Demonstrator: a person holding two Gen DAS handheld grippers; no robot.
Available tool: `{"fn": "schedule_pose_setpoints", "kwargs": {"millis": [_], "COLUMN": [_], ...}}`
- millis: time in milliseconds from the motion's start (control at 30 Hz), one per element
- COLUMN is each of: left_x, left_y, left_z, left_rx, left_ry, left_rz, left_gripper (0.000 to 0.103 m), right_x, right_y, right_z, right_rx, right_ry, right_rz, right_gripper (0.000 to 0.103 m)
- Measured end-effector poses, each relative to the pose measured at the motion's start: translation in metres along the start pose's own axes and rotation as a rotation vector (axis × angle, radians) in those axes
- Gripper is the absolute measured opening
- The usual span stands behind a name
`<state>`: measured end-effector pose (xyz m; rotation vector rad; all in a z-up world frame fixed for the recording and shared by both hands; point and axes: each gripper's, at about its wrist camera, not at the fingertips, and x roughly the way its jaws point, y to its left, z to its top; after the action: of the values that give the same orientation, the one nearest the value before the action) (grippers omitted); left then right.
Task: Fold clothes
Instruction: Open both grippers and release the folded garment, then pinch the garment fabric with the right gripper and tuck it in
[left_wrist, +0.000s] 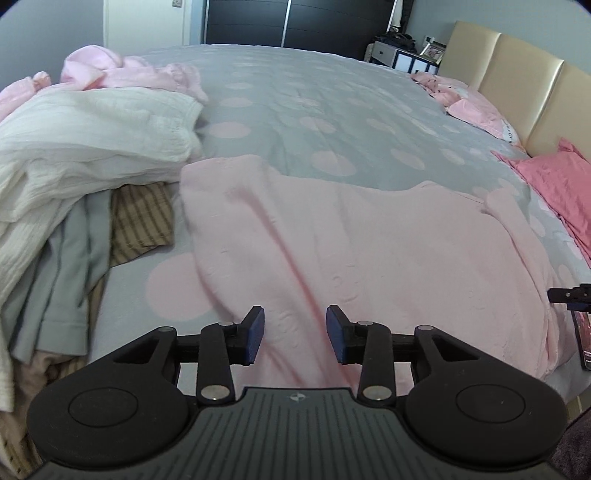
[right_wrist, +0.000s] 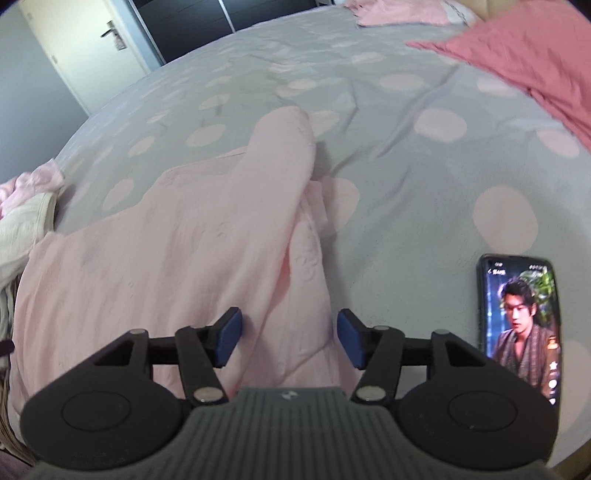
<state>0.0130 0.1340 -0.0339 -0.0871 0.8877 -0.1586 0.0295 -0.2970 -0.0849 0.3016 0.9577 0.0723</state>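
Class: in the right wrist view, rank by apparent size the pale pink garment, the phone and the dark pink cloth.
1. pale pink garment, largest by far.
2. dark pink cloth, cut off by the frame edge and farther away, so unsure.
3. phone, smallest, though near the camera.

Left gripper (left_wrist: 295, 334) jaws apart, empty; right gripper (right_wrist: 290, 339) jaws apart, empty; both pointing fwd, level.
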Motion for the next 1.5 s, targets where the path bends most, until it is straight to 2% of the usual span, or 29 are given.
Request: {"fn": "schedule_pose_setpoints", "kwargs": {"millis": [200, 367, 433, 533, 767, 1033, 1233, 1500], "left_x": [0.026, 0.026, 0.025, 0.024, 0.013, 0.000, -0.011, -0.023], "left_y": [-0.002, -0.001, -0.001, 0.000, 0.009, 0.017, 0.029, 0.052], "left_z": [-0.003, -0.003, -0.003, -0.003, -0.001, 0.004, 0.004, 0.005], "left_rx": [0.033, 0.024, 0.026, 0.028, -0.006, -0.018, -0.039, -0.101], "left_ry": [0.051, 0.056, 0.056, 0.052, 0.032, 0.015, -0.009, -0.032], "left_rz": [0.022, 0.018, 0.017, 0.013, 0.006, 0.019, 0.030, 0.030], "left_gripper": [0.035, 0.035, 0.035, 0.035, 0.035, 0.035, 0.035, 0.035], "right_x": [0.026, 0.033, 0.035, 0.026, -0.014, -0.044, -0.034, -0.011], "right_y": [0.009, 0.045, 0.053, 0.056, 0.084, 0.150, 0.209, 0.284], "right_z": [0.003, 0.003, 0.005, 0.009, 0.021, 0.033, 0.028, 0.001], "right_rx": [0.028, -0.084, -0.090, -0.046, -0.018, -0.093, -0.191, -0.349], "right_ry": [0.026, 0.039, 0.046, 0.038, -0.030, -0.099, -0.074, 0.005], "right_rz": [-0.005, -0.046, -0.058, -0.057, 0.013, 0.113, 0.184, 0.274], "right_gripper": [0.060, 0.032, 0.021, 0.015, 0.014, 0.014, 0.014, 0.014]}}
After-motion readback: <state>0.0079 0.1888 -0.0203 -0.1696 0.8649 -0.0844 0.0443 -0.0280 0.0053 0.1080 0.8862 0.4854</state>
